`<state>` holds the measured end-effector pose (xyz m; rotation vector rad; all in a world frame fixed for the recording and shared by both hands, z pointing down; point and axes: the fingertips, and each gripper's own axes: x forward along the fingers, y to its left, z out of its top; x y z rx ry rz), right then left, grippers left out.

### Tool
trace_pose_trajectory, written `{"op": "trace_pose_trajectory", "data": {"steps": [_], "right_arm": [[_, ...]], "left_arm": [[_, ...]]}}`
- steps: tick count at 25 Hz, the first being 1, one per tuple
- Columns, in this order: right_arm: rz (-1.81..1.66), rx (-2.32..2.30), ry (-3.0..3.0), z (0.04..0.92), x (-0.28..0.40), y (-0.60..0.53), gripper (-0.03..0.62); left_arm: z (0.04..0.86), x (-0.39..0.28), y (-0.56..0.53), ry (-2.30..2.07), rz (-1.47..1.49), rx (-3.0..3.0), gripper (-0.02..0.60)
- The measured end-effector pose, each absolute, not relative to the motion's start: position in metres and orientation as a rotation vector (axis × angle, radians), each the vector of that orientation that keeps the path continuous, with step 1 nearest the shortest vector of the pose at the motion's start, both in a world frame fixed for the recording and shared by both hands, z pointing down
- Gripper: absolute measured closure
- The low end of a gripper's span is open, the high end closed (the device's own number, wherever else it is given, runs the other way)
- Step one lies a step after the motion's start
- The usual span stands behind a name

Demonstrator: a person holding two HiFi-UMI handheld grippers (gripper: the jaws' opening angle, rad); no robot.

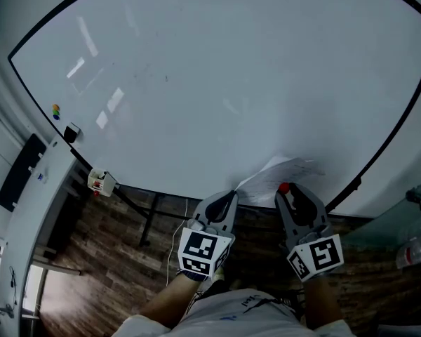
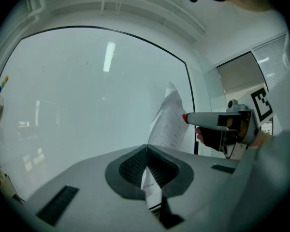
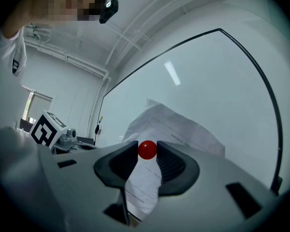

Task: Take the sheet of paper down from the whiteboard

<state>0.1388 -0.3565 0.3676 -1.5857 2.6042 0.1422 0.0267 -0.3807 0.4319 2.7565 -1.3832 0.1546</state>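
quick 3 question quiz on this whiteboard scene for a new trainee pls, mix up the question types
1. Multiple choice: what is pinched at the jaw tips of the right gripper?
A) a blue marker
B) a red magnet
C) a pen cap

2. True or false: the left gripper is shut on an edge of the sheet of paper.

3. Fill in the blank: in the head view, the sheet of paper lies against the lower ___ part of the whiteboard.

Key: 1 B; 2 true; 3 right
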Motion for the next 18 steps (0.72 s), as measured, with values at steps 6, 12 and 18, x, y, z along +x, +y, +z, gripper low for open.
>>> {"op": "trace_pose_trajectory", "data": {"steps": [6,12,18], "right_arm": [[0.144,-1.594,2.600,0.3666,0.1389,-0.3538,0.467],[0.148,-1.605,2.591,0.3635,0.1387,-0.3530,0.467],[0.160,-1.617,2.588,0.3631,0.1381,-0.3542,0.465]], "left_arm": [[0.4300,0.0268,-0.3793,-1.378,0.152,2.764,0.568],[0.4272,0.0259,-0.3795,-1.370,0.151,2.773,0.568],[0.4274,0.0251,-0.3812,-1.355,0.153,2.774,0.568]]}}
